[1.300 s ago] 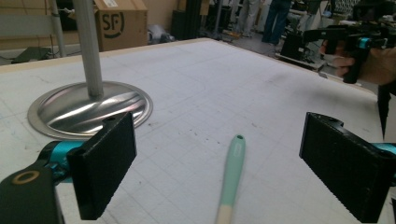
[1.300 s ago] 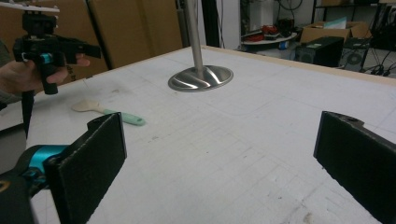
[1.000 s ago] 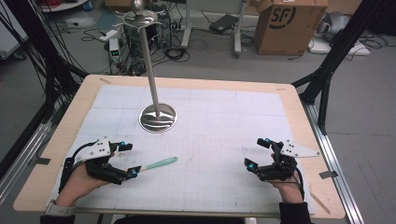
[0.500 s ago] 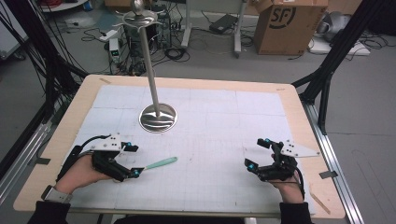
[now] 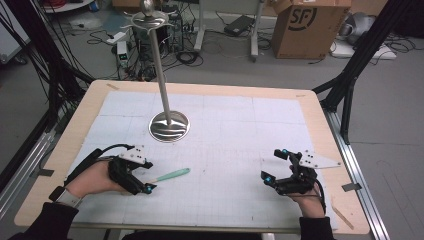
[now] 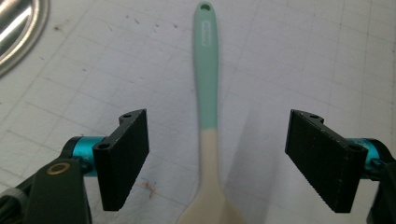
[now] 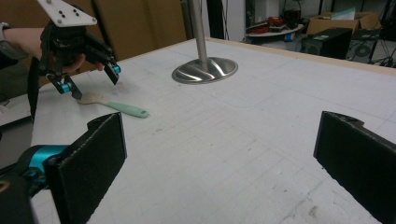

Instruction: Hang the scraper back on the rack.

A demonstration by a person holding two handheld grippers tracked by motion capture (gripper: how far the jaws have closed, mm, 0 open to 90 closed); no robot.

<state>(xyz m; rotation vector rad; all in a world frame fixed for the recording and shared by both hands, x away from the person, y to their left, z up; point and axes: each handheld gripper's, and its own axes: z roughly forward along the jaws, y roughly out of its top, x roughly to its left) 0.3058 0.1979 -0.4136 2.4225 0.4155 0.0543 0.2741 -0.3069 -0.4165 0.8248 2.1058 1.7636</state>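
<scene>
A spoon (image 5: pixel 170 176) with a teal handle and a cream head lies flat on the white gridded mat (image 5: pixel 230 130), left of centre. My left gripper (image 5: pixel 148 179) is open at its head end. In the left gripper view the spoon's neck (image 6: pixel 207 74) runs between the two pads (image 6: pixel 123 158), with a gap on each side. Its jaws have just been closing and touch nothing. My right gripper (image 5: pixel 274 164) rests open on the mat at the right with nothing between its pads (image 7: pixel 88 172). The right gripper view shows the left gripper (image 7: pixel 91 81) over the spoon (image 7: pixel 122 108).
A metal stand (image 5: pixel 169 126) with a round base and a tall pole rises behind the spoon, also seen as the stand base (image 7: pixel 205 70). The wooden table border (image 5: pixel 320 125) frames the mat. A cardboard box (image 5: pixel 305 27) and cables lie on the floor beyond.
My left gripper has slid right along the mat until its jaws straddle the spoon's head end. The spoon and my right gripper have stayed put.
</scene>
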